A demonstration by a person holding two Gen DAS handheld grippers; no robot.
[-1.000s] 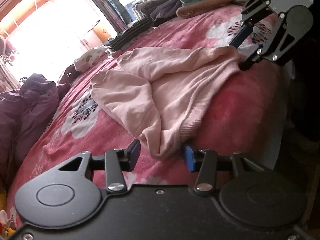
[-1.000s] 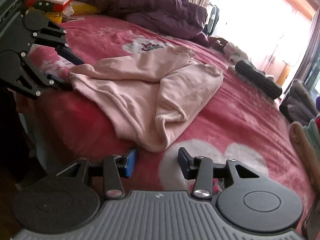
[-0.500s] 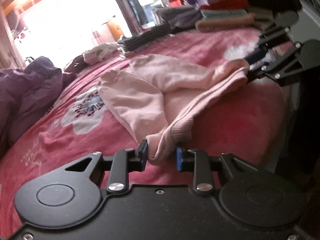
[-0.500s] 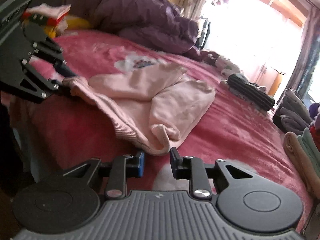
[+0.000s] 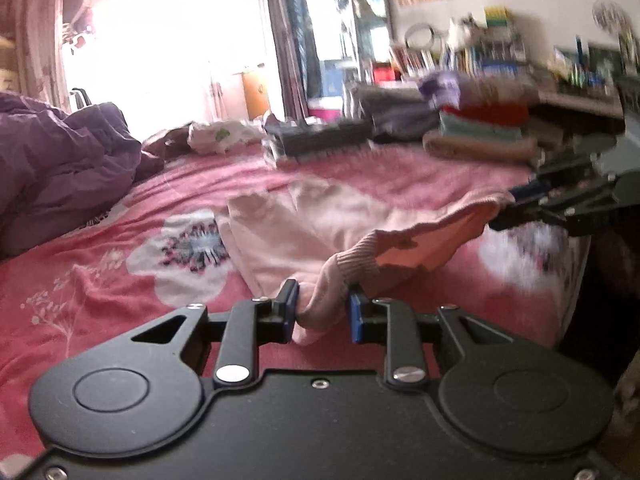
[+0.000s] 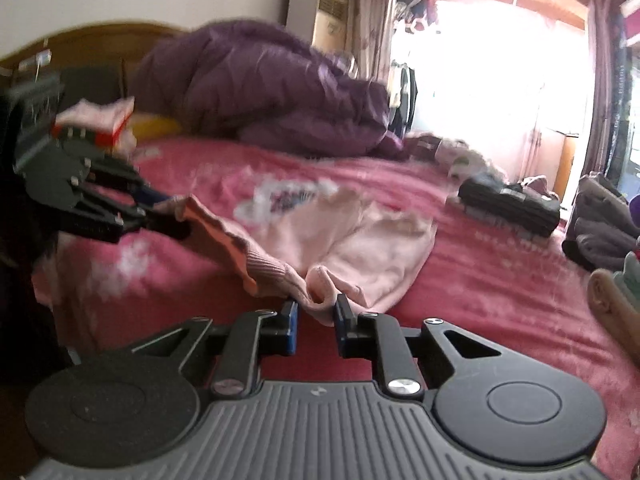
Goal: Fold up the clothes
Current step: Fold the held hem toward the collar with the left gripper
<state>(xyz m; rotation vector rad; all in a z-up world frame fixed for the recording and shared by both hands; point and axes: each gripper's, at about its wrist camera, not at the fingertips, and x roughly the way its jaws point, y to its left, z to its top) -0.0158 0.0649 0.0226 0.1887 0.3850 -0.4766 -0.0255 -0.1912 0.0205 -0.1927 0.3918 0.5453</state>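
A pale pink sweater [image 5: 320, 224] lies on the red flowered bedsheet [image 5: 80, 280]. Its ribbed hem is raised off the bed and stretched between my two grippers. My left gripper [image 5: 322, 300] is shut on one bunched corner of the hem, with fabric filling the gap between its blue pads. In the right wrist view my right gripper [image 6: 316, 308] has the other corner of the sweater [image 6: 368, 240] between its pads, and its jaws are closing on it. Each gripper also shows in the other's view, pinching the hem: the right gripper [image 5: 508, 208] and the left gripper [image 6: 176, 216].
A purple duvet [image 5: 60, 168] is heaped at the head of the bed. Stacked folded clothes [image 5: 480, 132] and a dark folded garment [image 5: 320, 140] sit along the far side. The bed's near edge runs just under both grippers. A cluttered shelf stands behind.
Both grippers have closed on the hem's corners and risen. The hem, which lay slack on the bed, now hangs lifted between them, and the left gripper has rolled level.
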